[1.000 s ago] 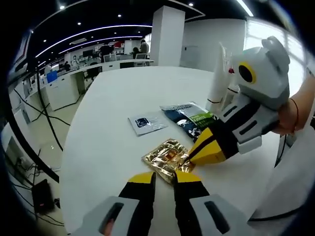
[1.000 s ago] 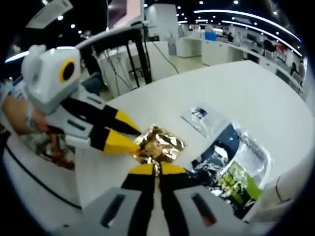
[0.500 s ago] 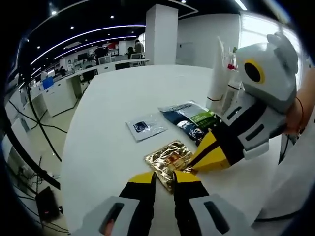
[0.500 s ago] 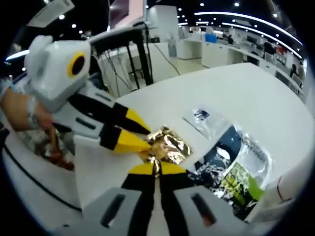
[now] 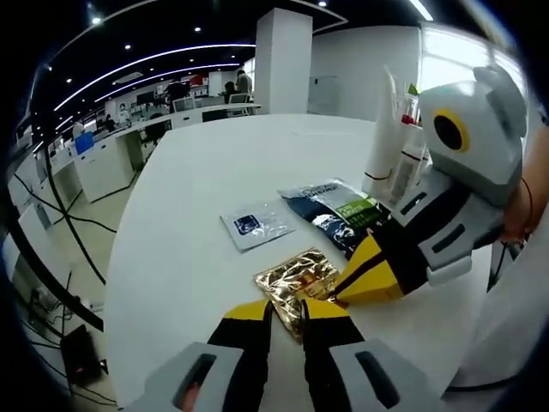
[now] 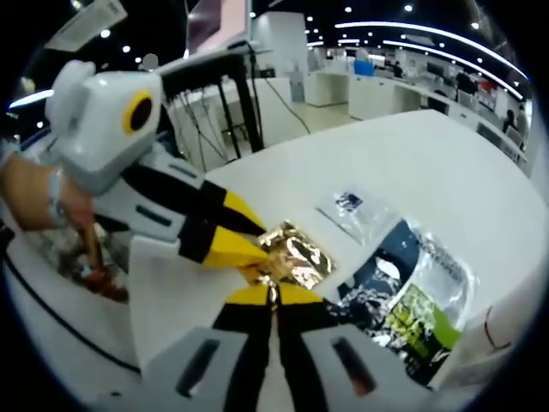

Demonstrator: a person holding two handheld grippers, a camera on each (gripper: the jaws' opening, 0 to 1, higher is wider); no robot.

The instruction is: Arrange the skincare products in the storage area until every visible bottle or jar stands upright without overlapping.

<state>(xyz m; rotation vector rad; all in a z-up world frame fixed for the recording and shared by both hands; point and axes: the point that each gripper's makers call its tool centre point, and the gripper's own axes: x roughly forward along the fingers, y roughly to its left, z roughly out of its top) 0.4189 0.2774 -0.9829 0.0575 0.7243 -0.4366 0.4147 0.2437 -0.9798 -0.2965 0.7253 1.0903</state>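
A crinkled gold sachet (image 5: 298, 276) lies flat on the white table (image 5: 197, 172). In the right gripper view my right gripper (image 6: 273, 296) is shut on the near edge of the gold sachet (image 6: 296, 256). It enters the left gripper view from the right, its yellow tips (image 5: 347, 290) at the sachet's right edge. My left gripper (image 5: 287, 311) stands open, with a corner of the sachet in the gap between its jaws. From the right gripper view its yellow fingers (image 6: 236, 247) touch the sachet's left side. White tubes (image 5: 383, 137) stand upright at the back.
A dark blue and green sachet (image 5: 336, 210) and a small clear sachet with a dark label (image 5: 256, 227) lie beyond the gold one. A person's hand (image 6: 39, 202) holds the left gripper. Desks and a pillar stand beyond the table's edge.
The two grippers have drawn a little closer together over the gold sachet, and its near edge now sits deeper between my right jaws. The other sachets have not moved.
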